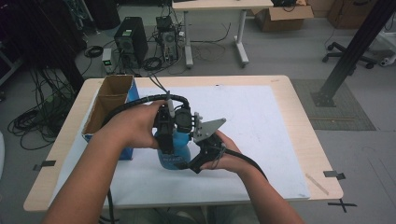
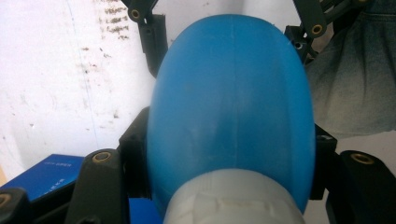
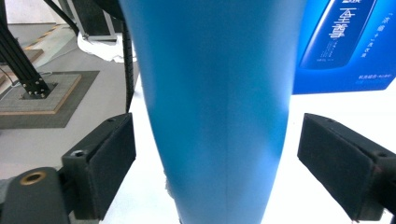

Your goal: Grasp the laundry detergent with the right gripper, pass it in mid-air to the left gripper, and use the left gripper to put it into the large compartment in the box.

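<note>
A blue plastic bottle point(image 1: 172, 157) stands on the white sheet near the table's front. My left gripper point(image 1: 166, 140) comes down over it from above and is shut on the blue bottle point(image 2: 231, 116) just below its white neck point(image 2: 233, 200). My right gripper point(image 1: 190, 163) reaches in low from the right. In the right gripper view its jaws stand open on either side of the bottle point(image 3: 215, 93), and both black pads point(image 3: 112, 163) are clear of its wall. The right gripper's fingers point(image 2: 152, 37) also flank the bottle's lower end in the left gripper view.
An open cardboard box with blue sides point(image 1: 109, 109) stands at the table's left, close behind the left hand. Its printed blue face point(image 3: 345, 42) sits just beyond the bottle. The white sheet point(image 1: 261, 121) covers most of the wooden table point(image 1: 303, 116). Desks, cables and computers stand beyond.
</note>
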{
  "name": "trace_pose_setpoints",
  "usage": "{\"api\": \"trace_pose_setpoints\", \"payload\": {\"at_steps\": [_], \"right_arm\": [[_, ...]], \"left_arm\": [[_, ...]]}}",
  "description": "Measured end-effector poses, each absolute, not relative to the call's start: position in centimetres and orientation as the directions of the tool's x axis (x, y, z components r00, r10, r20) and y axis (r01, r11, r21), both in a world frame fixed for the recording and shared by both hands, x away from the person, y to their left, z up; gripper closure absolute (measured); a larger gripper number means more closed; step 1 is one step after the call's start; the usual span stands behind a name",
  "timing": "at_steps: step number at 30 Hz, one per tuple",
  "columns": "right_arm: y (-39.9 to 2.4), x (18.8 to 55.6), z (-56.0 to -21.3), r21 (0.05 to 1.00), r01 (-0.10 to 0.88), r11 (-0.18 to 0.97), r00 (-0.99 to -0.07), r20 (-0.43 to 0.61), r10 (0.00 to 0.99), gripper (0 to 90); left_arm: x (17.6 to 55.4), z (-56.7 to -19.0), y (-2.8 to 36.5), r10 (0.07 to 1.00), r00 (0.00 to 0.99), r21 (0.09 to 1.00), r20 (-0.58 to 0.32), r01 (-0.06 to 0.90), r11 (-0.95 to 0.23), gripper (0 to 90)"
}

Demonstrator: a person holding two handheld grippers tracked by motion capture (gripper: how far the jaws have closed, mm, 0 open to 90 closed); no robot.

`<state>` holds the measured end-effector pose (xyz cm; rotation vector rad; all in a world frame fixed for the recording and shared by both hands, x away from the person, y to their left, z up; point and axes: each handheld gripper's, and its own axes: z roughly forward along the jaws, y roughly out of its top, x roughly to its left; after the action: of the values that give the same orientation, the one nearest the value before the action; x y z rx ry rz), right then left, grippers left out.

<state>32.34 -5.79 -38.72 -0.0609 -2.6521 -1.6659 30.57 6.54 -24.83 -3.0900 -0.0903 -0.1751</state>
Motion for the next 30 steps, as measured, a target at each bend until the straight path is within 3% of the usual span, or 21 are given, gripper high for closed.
{"api": "trace_pose_setpoints", "payload": {"at_steps": [6,15,23,30], "right_arm": [[-6.1,32.7,-38.5,0.901,0.058,0.431,-0.998,0.040,0.049,1.7],[-7.2,33.2,-37.8,0.898,0.096,0.429,-0.995,0.083,0.050,0.9],[-10.7,33.5,-36.2,0.881,0.084,0.465,-0.995,0.049,0.086,1.0],[-15.3,34.6,-34.8,0.804,0.106,0.586,-0.984,-0.002,0.180,1.2]], "left_arm": [[30.7,-24.7,6.6,0.062,0.992,-0.043,0.111,0.067,-0.997,38.6],[31.1,-24.5,6.7,0.071,0.991,-0.034,0.110,0.075,-0.997,38.4],[32.3,-23.3,7.0,0.203,0.974,-0.029,0.104,0.207,-0.978,38.4],[34.0,-22.0,7.7,0.381,0.922,-0.003,0.073,0.382,-0.924,38.4]]}}
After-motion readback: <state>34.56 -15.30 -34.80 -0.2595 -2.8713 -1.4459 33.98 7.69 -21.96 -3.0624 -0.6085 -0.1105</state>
